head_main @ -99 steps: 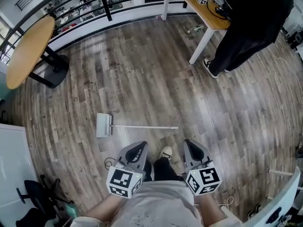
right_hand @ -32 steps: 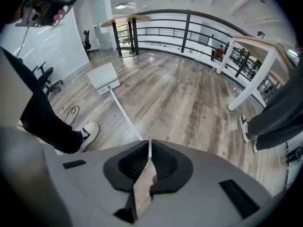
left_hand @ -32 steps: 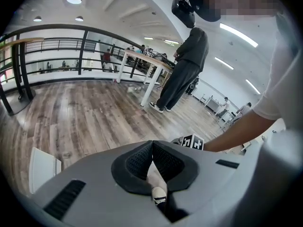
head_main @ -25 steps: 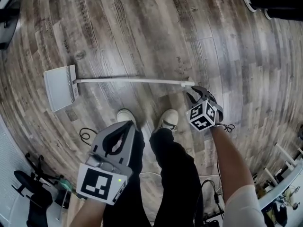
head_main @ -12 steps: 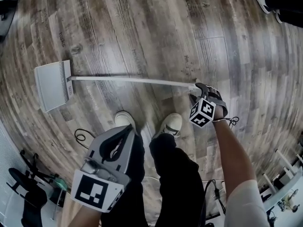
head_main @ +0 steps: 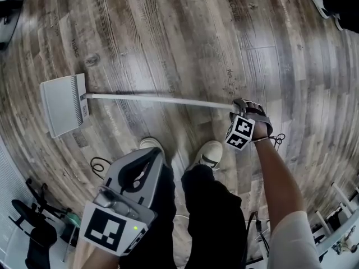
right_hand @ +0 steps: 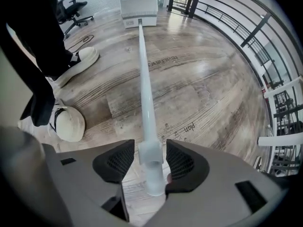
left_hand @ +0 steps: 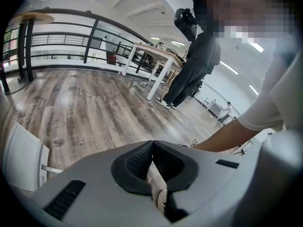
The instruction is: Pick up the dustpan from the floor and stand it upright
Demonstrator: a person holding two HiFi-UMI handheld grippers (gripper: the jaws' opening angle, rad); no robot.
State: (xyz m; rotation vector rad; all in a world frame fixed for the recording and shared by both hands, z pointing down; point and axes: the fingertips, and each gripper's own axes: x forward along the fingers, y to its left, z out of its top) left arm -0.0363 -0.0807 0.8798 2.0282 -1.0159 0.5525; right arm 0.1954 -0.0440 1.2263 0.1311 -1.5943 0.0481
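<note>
A white dustpan (head_main: 63, 105) lies flat on the wood floor, its long white handle (head_main: 157, 98) running right. In the right gripper view the pan (right_hand: 138, 6) is far off and the handle (right_hand: 144, 89) comes straight toward me. My right gripper (head_main: 238, 104) points down over the handle's end. Its jaws have just been opening, and the capped end sits between them (right_hand: 147, 157) with a gap on each side. My left gripper (head_main: 152, 154) hangs by my left leg, shut (left_hand: 151, 148) and empty. The pan's edge (left_hand: 21, 157) shows low at the left in the left gripper view.
My two pale shoes (head_main: 151, 145) (head_main: 210, 153) stand just below the handle. A black cable loop (head_main: 100, 164) and an office chair (head_main: 33, 217) lie at lower left. A bystander in black (left_hand: 189, 74) stands by a table beyond a railing.
My right gripper has sunk to the handle's end and now straddles it with wider jaws. The left gripper has dropped a little. The dustpan has not moved.
</note>
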